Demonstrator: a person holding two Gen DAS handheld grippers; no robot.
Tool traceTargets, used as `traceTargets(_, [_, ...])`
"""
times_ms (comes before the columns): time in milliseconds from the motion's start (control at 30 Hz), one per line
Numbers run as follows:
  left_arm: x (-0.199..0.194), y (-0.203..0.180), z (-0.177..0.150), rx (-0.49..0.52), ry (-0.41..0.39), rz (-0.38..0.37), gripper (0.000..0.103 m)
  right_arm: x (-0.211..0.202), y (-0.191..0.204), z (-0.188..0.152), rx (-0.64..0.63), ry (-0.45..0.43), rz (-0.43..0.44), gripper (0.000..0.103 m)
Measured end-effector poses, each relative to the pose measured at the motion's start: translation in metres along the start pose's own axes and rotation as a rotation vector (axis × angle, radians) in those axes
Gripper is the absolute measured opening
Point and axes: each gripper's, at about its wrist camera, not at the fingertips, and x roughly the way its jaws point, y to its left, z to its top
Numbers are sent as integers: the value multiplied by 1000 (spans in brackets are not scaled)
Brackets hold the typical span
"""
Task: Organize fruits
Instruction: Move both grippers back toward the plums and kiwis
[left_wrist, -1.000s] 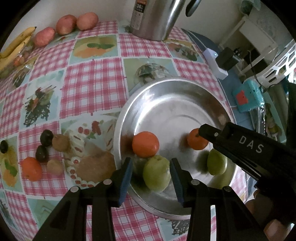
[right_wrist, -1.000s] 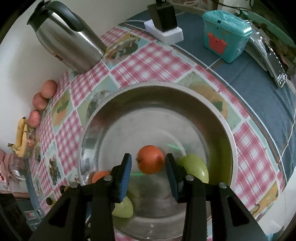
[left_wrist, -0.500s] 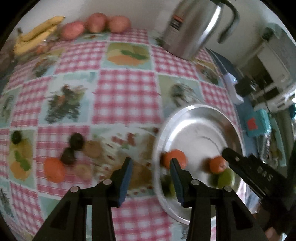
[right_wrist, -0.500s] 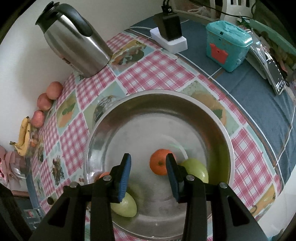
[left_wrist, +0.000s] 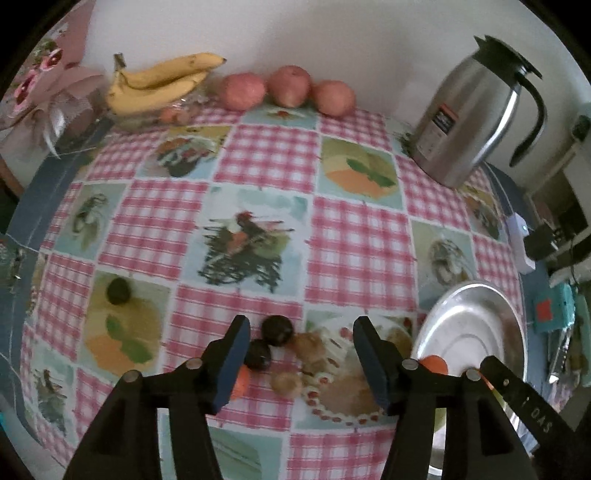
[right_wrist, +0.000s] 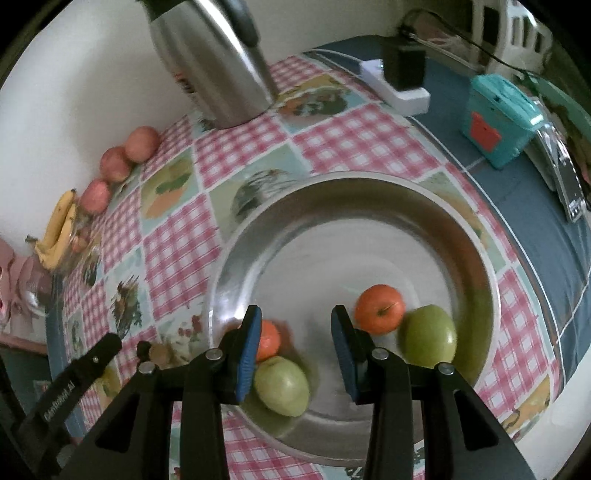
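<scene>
Round, shiny steel basin (right_wrist: 476, 266) on the checked-cloth table (left_wrist: 354, 240) holds 2 smooth oranges (right_wrist: 379, 309) and 2 waxy green apples (right_wrist: 428, 336). Right hand-held gripper (right_wrist: 295, 345) gapes empty above them. Left hand-held gripper (left_wrist: 301, 360), wide open w/ nothing held, has swung left off the basin; now over dark round plums (left_wrist: 277, 330) and brown fuzzy kiwis (left_wrist: 286, 384).

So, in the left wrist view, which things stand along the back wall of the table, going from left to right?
Bananas → first red apple → second red apple → third red apple → steel thermos jug.
</scene>
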Motion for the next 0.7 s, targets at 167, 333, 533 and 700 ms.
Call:
traceTargets(167, [-10, 9, 4, -11, -36, 27, 66, -4, 12, -3, -45, -12, 1, 40])
traceTargets(333, [-11, 15, 4, -23, -37, 35, 69, -4, 19, -4, -70, -16, -3, 40])
traceTargets(533, [-4, 14, 3, -15, -10, 59, 85, 1, 25, -3, -111, -13, -59, 62])
traceTargets(700, [-1, 14, 2, -1, -17, 88, 101, 4, 30, -5, -153, -18, -89, 76])
